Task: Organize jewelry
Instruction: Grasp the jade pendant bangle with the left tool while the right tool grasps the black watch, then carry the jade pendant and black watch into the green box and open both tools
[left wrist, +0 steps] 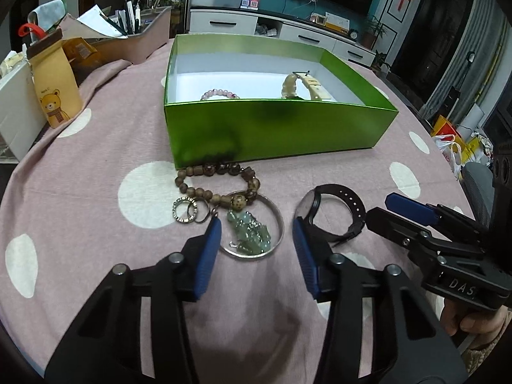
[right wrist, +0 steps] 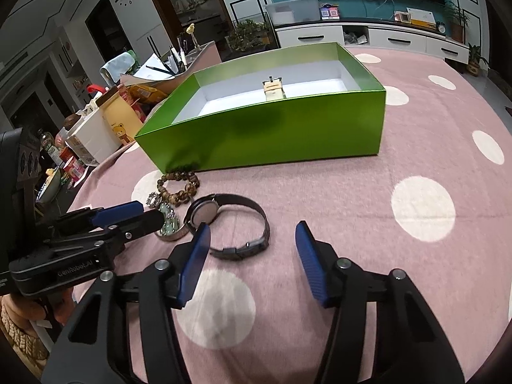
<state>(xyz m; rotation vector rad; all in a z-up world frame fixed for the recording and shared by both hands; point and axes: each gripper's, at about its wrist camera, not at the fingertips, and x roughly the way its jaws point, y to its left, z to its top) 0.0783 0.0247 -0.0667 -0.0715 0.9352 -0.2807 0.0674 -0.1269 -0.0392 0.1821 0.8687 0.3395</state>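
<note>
Take the green box (left wrist: 281,128) as your landmark. Far to its left stands a tan paper pouch (left wrist: 54,86) printed with a cartoon bear in a scarf; its small lettering is too fine to read. Just in front of the box's near left corner lies your wooden bead bracelet (left wrist: 217,182), nearly touching the wall, with two small rings (left wrist: 188,211) beside it. Nearer to you than the beads, a green carved pendant (left wrist: 249,232) sits inside a silver bangle (left wrist: 278,224).

Your left gripper (left wrist: 256,243) hovers over that pendant, jaws apart, blue pads on either side of it and the bangle, nothing pinched. In the right wrist view its side reads "GenRobot.AI".

Inside the box, a pink bead bracelet (left wrist: 220,94) rests toward the near wall, a cream-strapped watch (left wrist: 304,86) to its right.

In front of the box's middle, right of the bangle, lies the black watch (right wrist: 224,220), strap looped. Your right gripper (right wrist: 252,240) stands over its clasp end, jaws apart, gripping nothing. Its body shows "DAS" in the left wrist view. All rests on a pink tablecloth (right wrist: 352,192) with white dots.
</note>
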